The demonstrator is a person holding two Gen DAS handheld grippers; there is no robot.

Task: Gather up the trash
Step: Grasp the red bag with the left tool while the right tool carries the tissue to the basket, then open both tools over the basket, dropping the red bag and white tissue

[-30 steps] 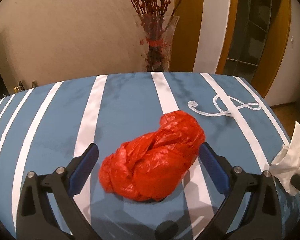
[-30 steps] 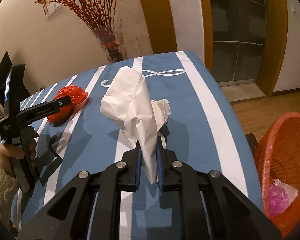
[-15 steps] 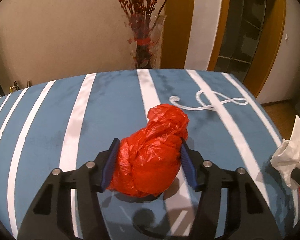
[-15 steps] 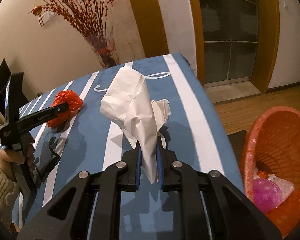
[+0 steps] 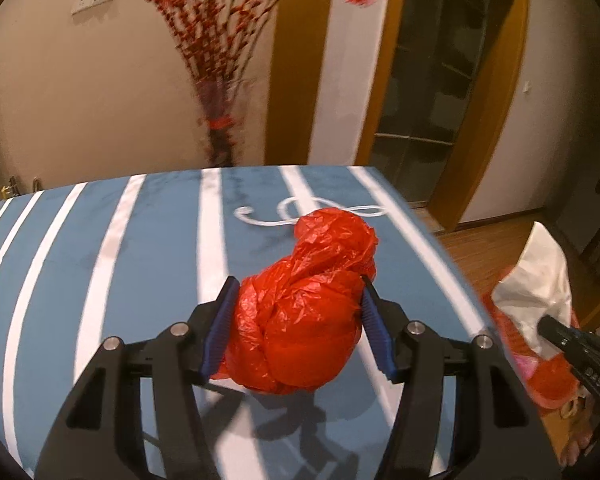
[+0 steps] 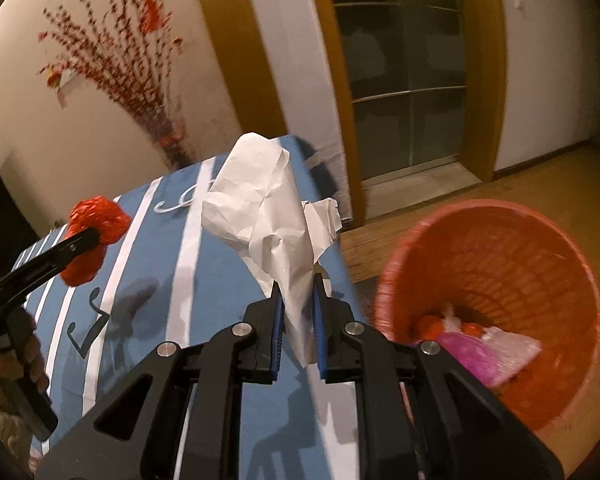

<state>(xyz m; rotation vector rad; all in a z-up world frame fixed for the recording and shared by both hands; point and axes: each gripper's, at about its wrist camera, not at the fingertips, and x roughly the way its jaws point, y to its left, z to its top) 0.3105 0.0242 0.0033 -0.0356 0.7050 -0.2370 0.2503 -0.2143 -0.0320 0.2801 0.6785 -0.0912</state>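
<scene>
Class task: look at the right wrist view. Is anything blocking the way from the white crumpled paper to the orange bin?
Nothing visible. The white crumpled paper, held in the right gripper, is near the table edge; the orange bin stands open beside it.

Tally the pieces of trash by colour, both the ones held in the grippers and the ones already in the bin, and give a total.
Red: 1, the crumpled red plastic bag, held by the left gripper.
White: 1, the crumpled white paper, held by the right gripper.
Pink: 1, the pink wrapper lying in the orange basket.
Total: 3 clearly visible. A few smaller scraps in the basket are too blurred to count.
</scene>
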